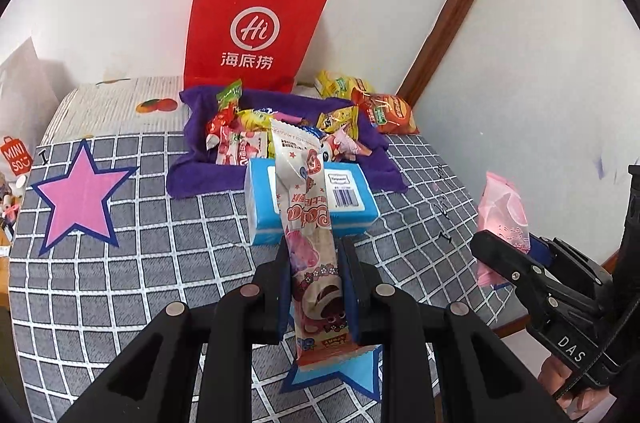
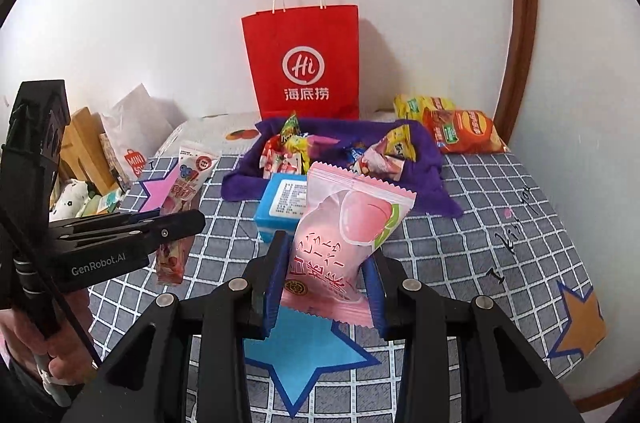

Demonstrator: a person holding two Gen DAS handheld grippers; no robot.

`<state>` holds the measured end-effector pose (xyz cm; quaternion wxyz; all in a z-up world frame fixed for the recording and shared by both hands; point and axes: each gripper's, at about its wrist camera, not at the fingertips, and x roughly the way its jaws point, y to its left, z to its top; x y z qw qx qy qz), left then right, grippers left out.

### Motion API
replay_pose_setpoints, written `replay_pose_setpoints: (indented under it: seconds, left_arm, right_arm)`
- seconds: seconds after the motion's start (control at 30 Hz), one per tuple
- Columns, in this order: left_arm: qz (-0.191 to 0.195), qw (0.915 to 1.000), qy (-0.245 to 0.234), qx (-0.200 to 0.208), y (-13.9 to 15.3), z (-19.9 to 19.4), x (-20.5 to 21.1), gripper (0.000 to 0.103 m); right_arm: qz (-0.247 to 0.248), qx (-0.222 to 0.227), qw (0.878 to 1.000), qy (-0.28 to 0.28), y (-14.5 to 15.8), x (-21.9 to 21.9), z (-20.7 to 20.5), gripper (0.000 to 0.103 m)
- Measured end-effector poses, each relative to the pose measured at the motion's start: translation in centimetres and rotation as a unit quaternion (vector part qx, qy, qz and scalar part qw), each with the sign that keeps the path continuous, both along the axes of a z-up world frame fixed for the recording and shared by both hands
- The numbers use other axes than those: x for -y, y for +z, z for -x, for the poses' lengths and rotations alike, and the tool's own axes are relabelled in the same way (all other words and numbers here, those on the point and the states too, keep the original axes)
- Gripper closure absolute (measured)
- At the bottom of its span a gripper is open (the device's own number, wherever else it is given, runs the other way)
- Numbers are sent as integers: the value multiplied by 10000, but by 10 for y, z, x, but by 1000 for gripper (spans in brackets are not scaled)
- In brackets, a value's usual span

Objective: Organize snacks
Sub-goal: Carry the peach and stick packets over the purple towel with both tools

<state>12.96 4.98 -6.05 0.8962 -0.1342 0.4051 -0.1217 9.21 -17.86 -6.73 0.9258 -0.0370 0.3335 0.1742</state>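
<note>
My left gripper (image 1: 314,271) is shut on a long white-and-pink snack packet (image 1: 308,223), held above the grey checked cloth over a blue star (image 1: 348,379). My right gripper (image 2: 326,277) is shut on a pink peach snack packet (image 2: 348,231), held above the same blue star (image 2: 304,359). A purple cloth (image 1: 280,103) further back holds a pile of several mixed snack packets (image 1: 248,139). A blue tissue pack (image 1: 352,199) lies in front of it. Each gripper shows in the other's view, the left one (image 2: 176,223) and the right one (image 1: 492,247).
A red paper bag (image 1: 256,23) stands against the wall behind the pile. Yellow and orange chip bags (image 1: 384,107) lie at the back right. A pink star (image 1: 80,191) marks the left of the cloth, an orange star (image 2: 580,323) the right.
</note>
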Motion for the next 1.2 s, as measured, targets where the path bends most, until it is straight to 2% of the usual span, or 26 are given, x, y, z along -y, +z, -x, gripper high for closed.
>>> replay_pose_setpoints:
  seconds: [1.2]
  left_arm:
    - [-12, 9998, 24, 186, 14, -45, -11, 82]
  right_arm:
    - [-72, 9, 10000, -67, 14, -6, -60, 67]
